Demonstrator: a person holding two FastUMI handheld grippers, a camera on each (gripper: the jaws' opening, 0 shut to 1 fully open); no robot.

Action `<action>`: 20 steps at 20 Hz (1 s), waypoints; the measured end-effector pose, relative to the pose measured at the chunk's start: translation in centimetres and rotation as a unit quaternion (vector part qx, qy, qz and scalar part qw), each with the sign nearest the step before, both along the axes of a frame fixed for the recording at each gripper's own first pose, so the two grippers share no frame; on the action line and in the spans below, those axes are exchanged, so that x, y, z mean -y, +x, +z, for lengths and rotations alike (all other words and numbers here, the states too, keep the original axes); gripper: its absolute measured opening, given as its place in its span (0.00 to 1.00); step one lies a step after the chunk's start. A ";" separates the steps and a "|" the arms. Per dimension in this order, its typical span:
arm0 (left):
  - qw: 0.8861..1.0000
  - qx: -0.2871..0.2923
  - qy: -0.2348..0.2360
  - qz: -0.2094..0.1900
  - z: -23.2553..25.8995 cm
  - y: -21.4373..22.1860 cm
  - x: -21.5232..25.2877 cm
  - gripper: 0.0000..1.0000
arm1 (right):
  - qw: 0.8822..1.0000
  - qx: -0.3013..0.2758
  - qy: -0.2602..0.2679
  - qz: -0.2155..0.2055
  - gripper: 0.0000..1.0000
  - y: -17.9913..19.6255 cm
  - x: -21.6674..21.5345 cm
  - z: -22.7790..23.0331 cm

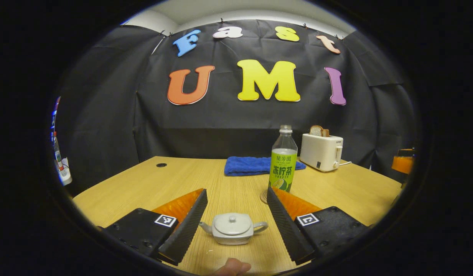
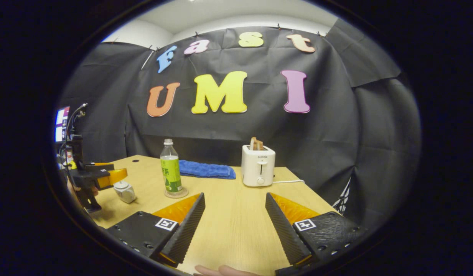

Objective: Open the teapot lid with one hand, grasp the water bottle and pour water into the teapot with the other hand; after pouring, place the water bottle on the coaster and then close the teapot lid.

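A small white teapot [image 1: 232,229] sits on the wooden table with its lid [image 1: 232,221] on, low between the spread fingers of my left gripper [image 1: 236,190], which is open and touches nothing. Farther off, a clear bottle with a green label [image 1: 284,161] stands upright on a round coaster [image 1: 264,197]. In the right gripper view the bottle [image 2: 170,168] and coaster [image 2: 176,193] are at mid-left, and the teapot [image 2: 125,191] lies farther left, just beyond the left gripper [image 2: 106,177]. My right gripper [image 2: 234,194] is open over bare table, well right of the bottle.
A folded blue towel [image 1: 251,165] lies at the back of the table. A white toaster [image 2: 258,165] with bread in it stands at the back right, its cord trailing right. The table's right edge [image 2: 317,199] is close to my right gripper. A thumb [image 1: 232,267] shows at the bottom.
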State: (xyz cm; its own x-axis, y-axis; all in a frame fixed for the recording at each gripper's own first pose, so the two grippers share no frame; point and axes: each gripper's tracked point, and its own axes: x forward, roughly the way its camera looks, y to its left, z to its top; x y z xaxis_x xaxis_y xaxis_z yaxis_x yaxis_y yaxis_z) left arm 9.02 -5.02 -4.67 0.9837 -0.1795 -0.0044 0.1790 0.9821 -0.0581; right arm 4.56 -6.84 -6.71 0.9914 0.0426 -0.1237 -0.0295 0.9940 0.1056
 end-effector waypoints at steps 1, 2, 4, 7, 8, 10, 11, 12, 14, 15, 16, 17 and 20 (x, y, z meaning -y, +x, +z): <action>1.000 0.007 -0.007 0.004 1.3 -0.8 -0.2 0.98 | 1.000 0.003 0.003 -0.002 0.94 -0.3 0.2 0.4; 1.000 0.016 -0.013 0.009 2.7 -1.7 -0.4 0.98 | 1.000 0.006 0.006 -0.002 0.94 -0.6 0.3 0.9; 0.999 0.027 -0.014 0.024 4.9 -3.5 -1.3 0.97 | 1.000 0.010 0.005 -0.008 0.94 -1.4 0.7 1.9; 0.999 0.026 0.003 0.029 6.2 -6.3 -2.1 0.98 | 0.999 0.018 0.012 -0.032 0.94 -2.9 1.7 3.8; 0.999 0.030 0.006 0.032 6.6 -7.2 -2.5 0.98 | 0.999 0.019 0.015 -0.040 0.94 -3.3 1.9 4.3; 0.999 0.025 0.013 0.041 6.4 -8.9 -3.0 0.97 | 0.999 0.013 0.011 -0.052 0.94 -4.3 2.1 4.7; 0.999 0.025 0.014 0.044 6.5 -9.6 -3.2 0.98 | 0.999 0.014 0.005 -0.052 0.95 -4.8 2.0 5.0; 0.999 0.020 0.018 0.042 6.4 -10.3 -3.3 0.97 | 0.999 0.019 0.000 -0.051 0.94 -5.1 1.7 5.4; 0.999 0.011 0.032 0.034 6.2 -11.3 -2.9 0.98 | 0.999 0.017 -0.006 -0.049 0.94 -5.5 1.3 5.5; 0.998 0.015 0.031 0.045 6.6 -11.6 -3.4 0.97 | 0.999 0.014 -0.005 -0.050 0.94 -5.6 1.2 5.3; 0.998 0.019 0.024 0.049 7.2 -11.7 -3.4 0.98 | 0.999 0.013 -0.003 -0.050 0.94 -5.6 1.1 5.4; 0.999 0.016 0.017 0.047 7.3 -12.0 -3.2 0.98 | 0.999 0.011 -0.004 -0.050 0.94 -5.7 1.0 5.3; 1.000 0.005 0.016 0.018 6.2 -12.4 -1.1 0.98 | 0.998 0.017 -0.016 -0.061 0.94 -5.9 1.5 5.7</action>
State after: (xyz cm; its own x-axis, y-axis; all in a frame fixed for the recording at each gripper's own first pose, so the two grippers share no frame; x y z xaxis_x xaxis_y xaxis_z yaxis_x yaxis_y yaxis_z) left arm -3.35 -3.87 1.48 0.9896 -0.1439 0.0004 0.1439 0.9893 -0.0243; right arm -1.36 -8.30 -1.03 0.9927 -0.0823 -0.0886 0.0891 0.9931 0.0757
